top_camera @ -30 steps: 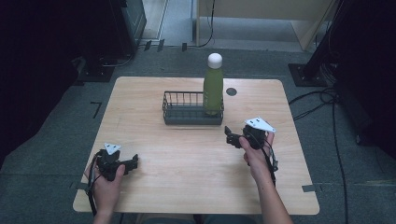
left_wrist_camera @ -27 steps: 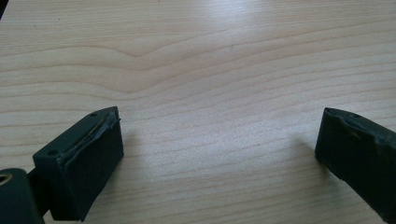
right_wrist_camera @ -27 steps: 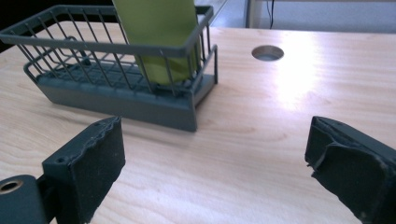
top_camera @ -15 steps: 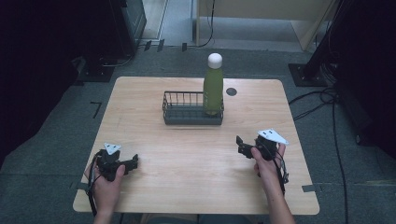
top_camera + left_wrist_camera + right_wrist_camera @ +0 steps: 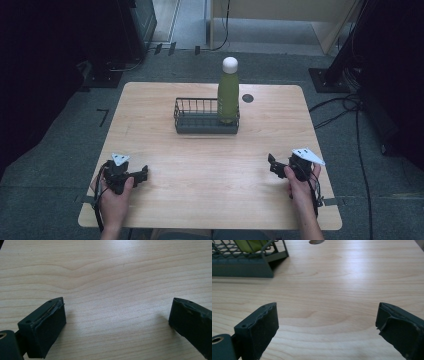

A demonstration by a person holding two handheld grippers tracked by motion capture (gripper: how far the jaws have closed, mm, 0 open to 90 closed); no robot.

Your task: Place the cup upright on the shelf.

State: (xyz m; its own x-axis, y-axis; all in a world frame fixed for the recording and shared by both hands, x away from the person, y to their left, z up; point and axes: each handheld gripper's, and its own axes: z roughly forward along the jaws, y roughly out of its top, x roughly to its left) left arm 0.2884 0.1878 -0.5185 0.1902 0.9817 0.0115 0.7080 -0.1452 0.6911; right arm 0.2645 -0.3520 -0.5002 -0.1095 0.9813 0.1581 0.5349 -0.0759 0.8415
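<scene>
Black hand-held gripper point(image 5: 275, 166), grey triangular top plate, trailing black cable

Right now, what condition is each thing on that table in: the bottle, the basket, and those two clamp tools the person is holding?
Green bottle with a white cap: upright, capped, standing in the basket's right end.
Dark wire basket: upright on the table, holding only the bottle.
Left gripper: open, nothing between its jaws, low over bare wood.
Right gripper: open, nothing between its jaws, apart from the basket.
Light wooden table: bare between the grippers.
</scene>
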